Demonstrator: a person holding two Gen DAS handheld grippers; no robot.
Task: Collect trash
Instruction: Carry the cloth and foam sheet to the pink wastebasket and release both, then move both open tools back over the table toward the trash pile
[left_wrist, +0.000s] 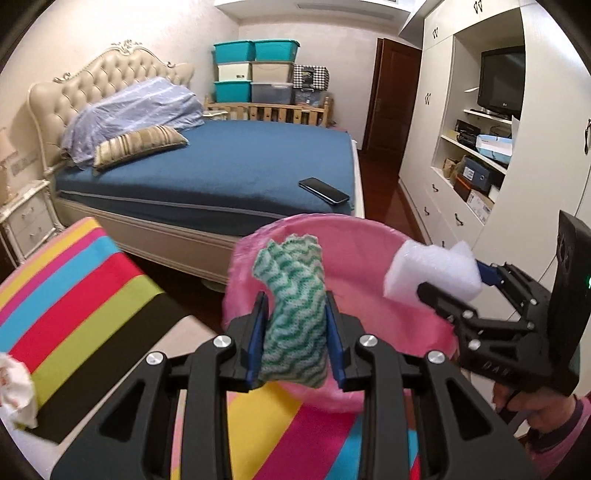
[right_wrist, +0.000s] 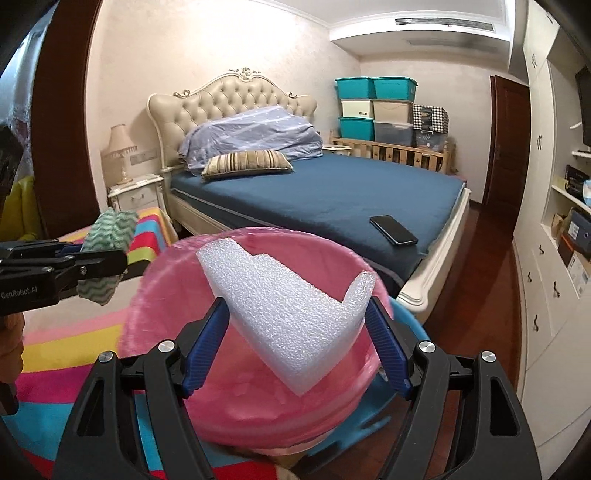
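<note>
My left gripper is shut on a crumpled green-and-white zigzag cloth and holds it at the near rim of the pink-lined trash bin. My right gripper is shut on a white foam piece and holds it over the bin's opening. In the left wrist view the right gripper comes in from the right with the foam above the bin's right rim. In the right wrist view the left gripper with the cloth is at the left.
A striped, many-coloured cloth covers the surface around the bin. A crumpled white tissue lies at its left edge. Behind is a bed with a black phone near its corner. White cabinets stand at the right.
</note>
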